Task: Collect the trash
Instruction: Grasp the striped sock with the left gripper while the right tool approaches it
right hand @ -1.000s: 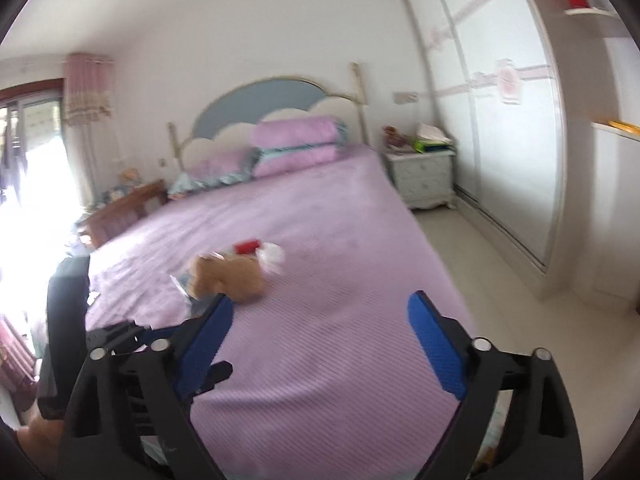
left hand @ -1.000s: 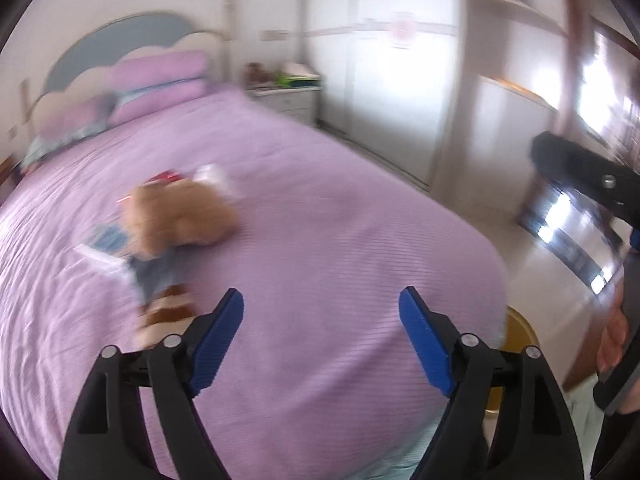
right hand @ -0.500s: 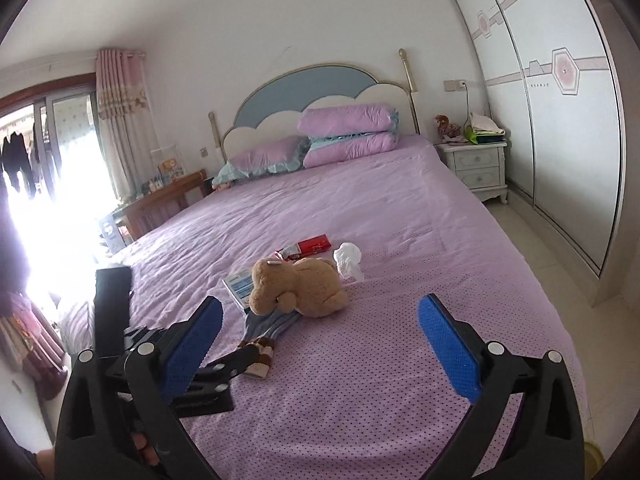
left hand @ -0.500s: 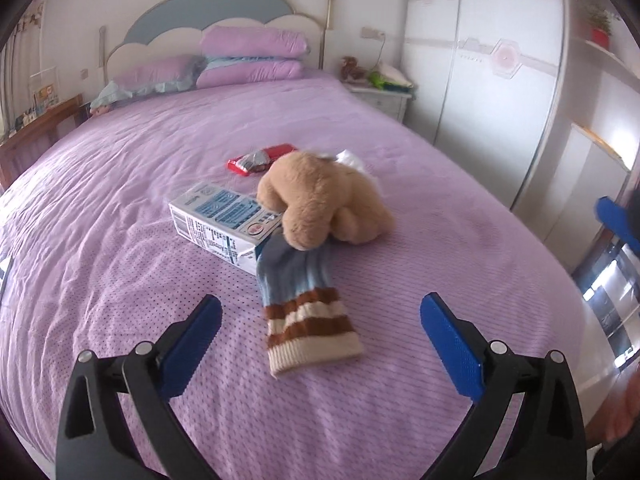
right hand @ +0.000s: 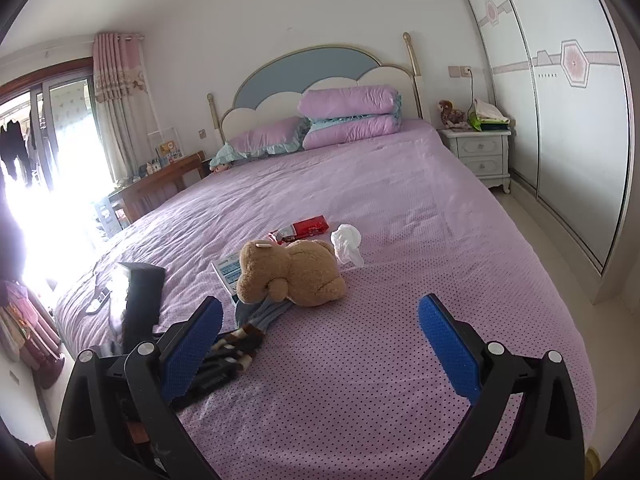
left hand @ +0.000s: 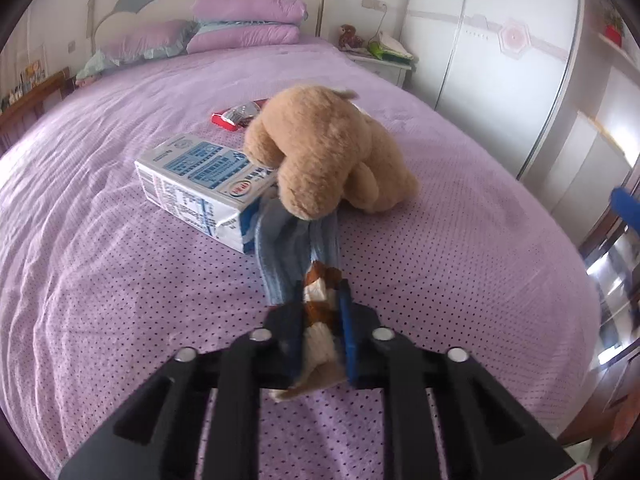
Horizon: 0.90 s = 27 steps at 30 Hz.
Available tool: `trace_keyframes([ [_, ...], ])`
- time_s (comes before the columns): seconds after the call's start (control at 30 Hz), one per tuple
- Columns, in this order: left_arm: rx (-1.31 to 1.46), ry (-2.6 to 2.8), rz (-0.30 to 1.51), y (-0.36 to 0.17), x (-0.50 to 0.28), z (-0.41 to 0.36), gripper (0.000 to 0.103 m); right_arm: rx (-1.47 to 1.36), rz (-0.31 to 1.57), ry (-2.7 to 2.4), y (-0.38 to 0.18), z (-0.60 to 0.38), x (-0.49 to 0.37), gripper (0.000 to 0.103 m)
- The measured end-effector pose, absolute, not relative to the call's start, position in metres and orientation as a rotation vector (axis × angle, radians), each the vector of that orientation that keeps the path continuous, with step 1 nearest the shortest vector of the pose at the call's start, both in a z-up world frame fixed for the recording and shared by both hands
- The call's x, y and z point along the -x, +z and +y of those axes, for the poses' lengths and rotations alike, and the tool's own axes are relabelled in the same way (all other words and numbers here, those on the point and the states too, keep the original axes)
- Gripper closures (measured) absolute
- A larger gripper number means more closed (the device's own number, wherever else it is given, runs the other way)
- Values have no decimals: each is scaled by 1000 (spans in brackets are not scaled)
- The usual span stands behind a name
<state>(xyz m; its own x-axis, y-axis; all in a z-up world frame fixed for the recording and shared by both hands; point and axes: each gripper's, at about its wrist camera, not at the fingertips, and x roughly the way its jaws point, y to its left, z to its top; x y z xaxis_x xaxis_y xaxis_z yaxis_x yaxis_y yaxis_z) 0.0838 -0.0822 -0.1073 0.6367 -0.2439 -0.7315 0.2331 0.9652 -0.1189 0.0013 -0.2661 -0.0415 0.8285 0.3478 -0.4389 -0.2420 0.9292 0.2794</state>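
On the purple bed (left hand: 120, 280) a blue and white milk carton (left hand: 200, 176) lies next to a tan teddy bear (left hand: 328, 148). A red wrapper (left hand: 236, 116) lies behind them. A blue sock (left hand: 288, 248) with a brown and white cuff runs out from under the bear. My left gripper (left hand: 320, 292) is shut on that cuff. In the right wrist view my right gripper (right hand: 320, 304) hangs open over the bed, short of the bear (right hand: 292, 268), with nothing between its fingers. A crumpled white tissue (right hand: 347, 242) lies right of the bear, near the red wrapper (right hand: 306, 227).
Pillows (right hand: 348, 112) are stacked at the headboard. A white nightstand (right hand: 478, 152) and a tall wardrobe (right hand: 560, 120) stand to the right of the bed. A wooden desk (right hand: 160, 184) and a bright window are to the left. A dark remote (right hand: 98, 300) lies near the bed's left edge.
My left gripper came forward and down to the sock and closed on its cuff. The right gripper drew a little closer to the bear and stayed open.
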Motion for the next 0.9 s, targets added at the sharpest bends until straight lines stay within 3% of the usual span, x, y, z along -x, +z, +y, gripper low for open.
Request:
trace_keyframes([
  [0.63, 35, -351, 650, -23, -33, -48, 92, -146, 528, 367, -41, -233, -1, 8],
  [0.9, 24, -395, 645, -15, -23, -50, 92, -94, 616, 425, -74, -205, -20, 8],
])
